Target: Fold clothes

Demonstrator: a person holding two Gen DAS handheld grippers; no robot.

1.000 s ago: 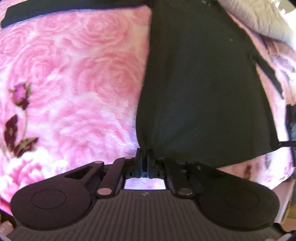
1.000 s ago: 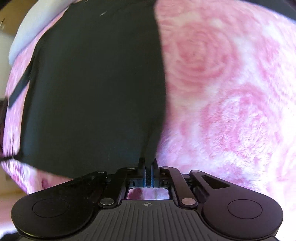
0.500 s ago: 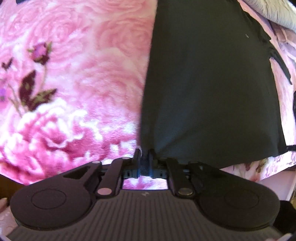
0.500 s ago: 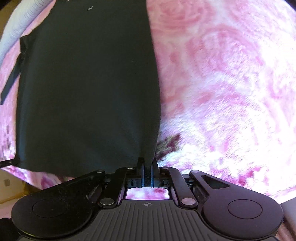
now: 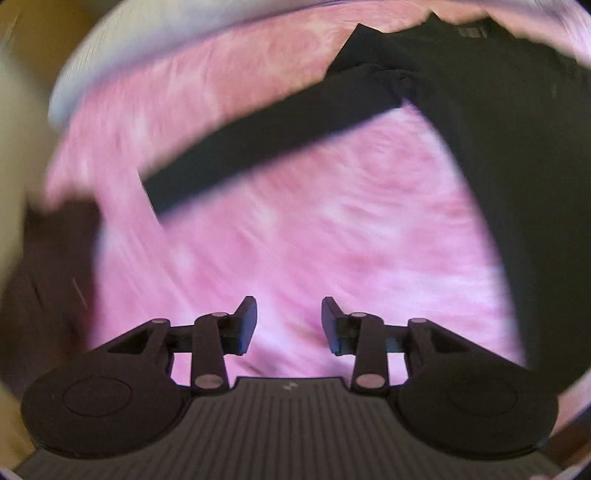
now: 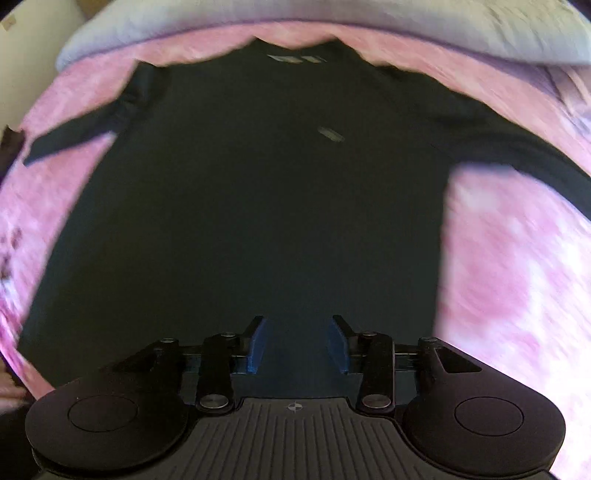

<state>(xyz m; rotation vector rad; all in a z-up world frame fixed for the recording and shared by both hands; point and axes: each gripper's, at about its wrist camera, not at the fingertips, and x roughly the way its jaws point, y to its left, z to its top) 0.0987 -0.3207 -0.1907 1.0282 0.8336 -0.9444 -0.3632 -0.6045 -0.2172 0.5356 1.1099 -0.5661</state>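
1. The black long-sleeved shirt [image 6: 251, 206] lies spread flat on the pink rose-patterned blanket [image 6: 517, 266], collar at the far end.
2. One sleeve [image 5: 266, 144] stretches out to the left across the pink blanket; the other runs off to the far right in the right wrist view.
3. The left gripper [image 5: 289, 325] hangs over bare blanket left of the shirt body, jaws opening, nothing between them.
4. The right gripper [image 6: 298, 345] hangs above the shirt's near hem, jaws opening, pressing on nothing.
5. A pale grey pillow [image 6: 369, 26] lies along the far edge.
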